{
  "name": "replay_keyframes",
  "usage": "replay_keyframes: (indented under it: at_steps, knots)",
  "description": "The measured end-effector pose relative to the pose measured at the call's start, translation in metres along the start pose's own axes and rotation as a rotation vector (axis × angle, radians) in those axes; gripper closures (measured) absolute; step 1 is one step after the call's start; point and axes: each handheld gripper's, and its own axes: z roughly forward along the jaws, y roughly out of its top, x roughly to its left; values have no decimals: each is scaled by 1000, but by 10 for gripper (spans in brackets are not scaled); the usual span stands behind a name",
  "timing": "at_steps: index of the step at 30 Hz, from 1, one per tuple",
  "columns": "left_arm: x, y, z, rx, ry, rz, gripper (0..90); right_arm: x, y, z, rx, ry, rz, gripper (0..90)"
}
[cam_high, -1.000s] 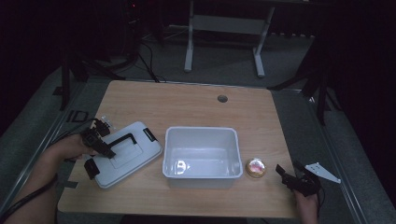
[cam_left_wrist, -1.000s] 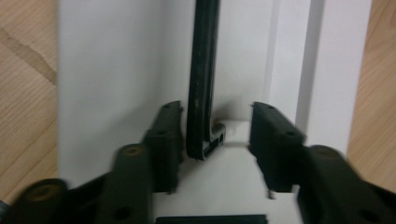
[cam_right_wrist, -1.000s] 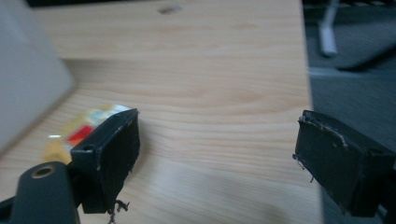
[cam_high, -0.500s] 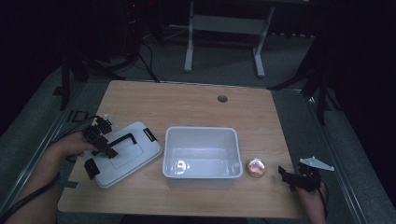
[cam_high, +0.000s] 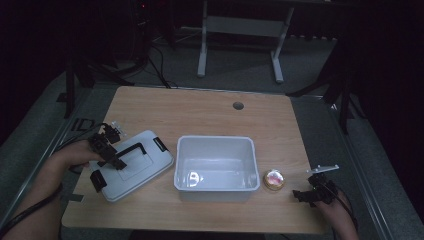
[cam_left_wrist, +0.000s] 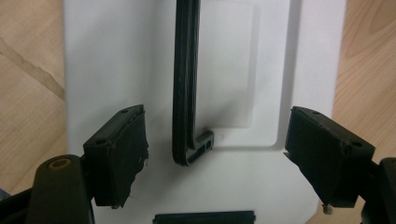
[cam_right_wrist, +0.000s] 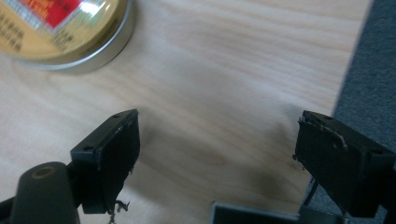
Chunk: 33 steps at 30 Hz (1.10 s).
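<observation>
Black gripper (cam_left_wrist: 217, 158) jaws with worn, frayed pads.

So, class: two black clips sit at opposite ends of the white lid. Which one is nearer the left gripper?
The clip at the lid's near end, toward the person; it sits close below the left gripper, while the other clip lies at the end facing the tub.

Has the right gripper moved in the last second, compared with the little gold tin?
Yes. The right gripper has slid a little toward the table's right edge, away from the gold tin, which has stayed beside the white bin.
</observation>
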Motion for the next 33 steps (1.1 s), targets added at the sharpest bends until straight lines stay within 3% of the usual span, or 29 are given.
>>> replay_keyframes:
  at_steps: [2,5,11,18,23,25,28,33]
  knots:
    - [-1,0,1,22,2,4,203,0,2,1,34,27,-11,136]
    - [-1,-1,2,55,10,17,203,0,4,1,75,53,-74,130]
    - [-2,-2,1,65,4,28,202,3,5,-3,109,62,-232,141]
    - [-4,-3,4,91,1,35,202,10,8,-8,243,150,-428,141]
    - [-5,-2,5,107,-3,38,202,13,14,-13,339,193,-504,141]
    - [-6,-1,5,111,-9,47,202,15,17,-16,361,181,-526,139]
    - [-6,-1,5,114,-9,46,202,19,20,-20,363,163,-616,130]
    - [-7,-1,3,111,-16,47,202,23,31,-23,374,171,-551,140]
